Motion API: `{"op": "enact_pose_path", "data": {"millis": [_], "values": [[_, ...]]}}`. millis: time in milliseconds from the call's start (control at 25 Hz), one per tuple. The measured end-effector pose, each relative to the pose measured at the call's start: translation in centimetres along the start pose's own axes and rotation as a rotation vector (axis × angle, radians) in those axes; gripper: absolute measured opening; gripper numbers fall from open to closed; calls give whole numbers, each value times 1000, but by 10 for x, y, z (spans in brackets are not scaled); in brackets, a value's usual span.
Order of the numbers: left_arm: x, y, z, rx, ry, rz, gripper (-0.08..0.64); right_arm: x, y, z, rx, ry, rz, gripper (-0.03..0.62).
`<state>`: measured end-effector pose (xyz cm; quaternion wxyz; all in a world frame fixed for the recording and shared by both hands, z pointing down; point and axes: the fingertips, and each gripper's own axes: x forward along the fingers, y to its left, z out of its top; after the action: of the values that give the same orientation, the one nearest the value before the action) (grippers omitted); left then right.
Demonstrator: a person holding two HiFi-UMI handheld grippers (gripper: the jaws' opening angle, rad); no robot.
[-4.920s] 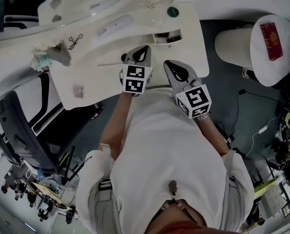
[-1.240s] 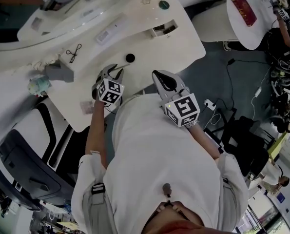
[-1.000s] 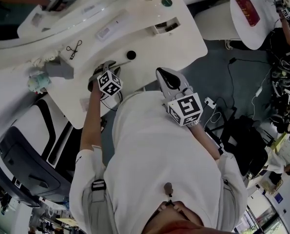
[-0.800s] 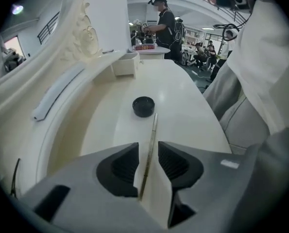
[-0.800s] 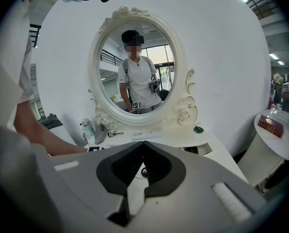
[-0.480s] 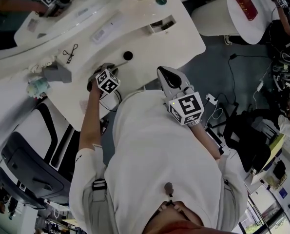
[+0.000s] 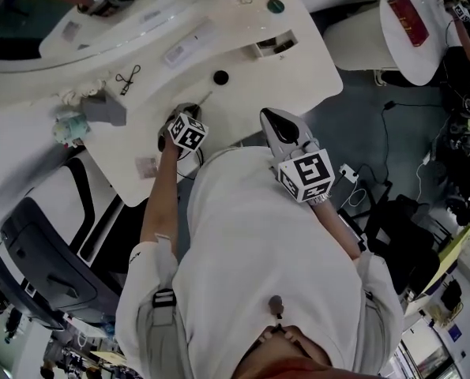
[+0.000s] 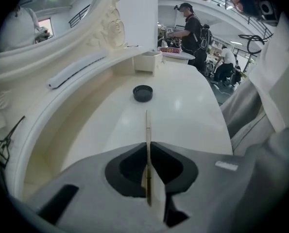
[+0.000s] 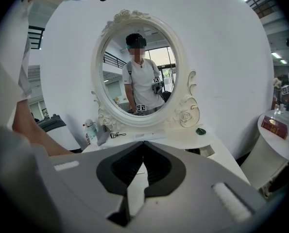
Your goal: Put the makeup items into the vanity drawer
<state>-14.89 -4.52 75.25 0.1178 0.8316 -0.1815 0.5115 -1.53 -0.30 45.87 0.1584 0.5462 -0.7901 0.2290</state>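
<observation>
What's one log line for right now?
left gripper: jaws just closed on thin stick | right gripper: shut, empty | black lid: on table

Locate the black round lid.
In the left gripper view the lid lies on the vanity top, centre, just beyond the tip of the thin stick and in front of the white box.

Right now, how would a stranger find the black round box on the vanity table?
Start at the vanity table below the oval mirror. On its top, past the thin stick in the left gripper, lies a small round box. It alone is a black disc; the other round thing, near the mirror, is green.
</observation>
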Motion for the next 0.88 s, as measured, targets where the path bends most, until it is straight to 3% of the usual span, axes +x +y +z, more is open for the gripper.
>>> {"op": "enact_pose_path", "data": {"millis": [120, 360, 640, 880], "values": [[-1, 1, -1, -65, 0, 15, 34, -2, 3, 1, -12, -8, 14, 7], [-9, -24, -9, -125, 1, -55, 34, -8, 1, 2, -31, -28, 28, 8], [-24, -57, -11, -186, -29, -41, 34, -13, -8, 3, -53, -47, 69, 6], [-29, -76, 13, -215, -52, -7, 34, -21, -25, 4, -42, -55, 121, 8]]}}
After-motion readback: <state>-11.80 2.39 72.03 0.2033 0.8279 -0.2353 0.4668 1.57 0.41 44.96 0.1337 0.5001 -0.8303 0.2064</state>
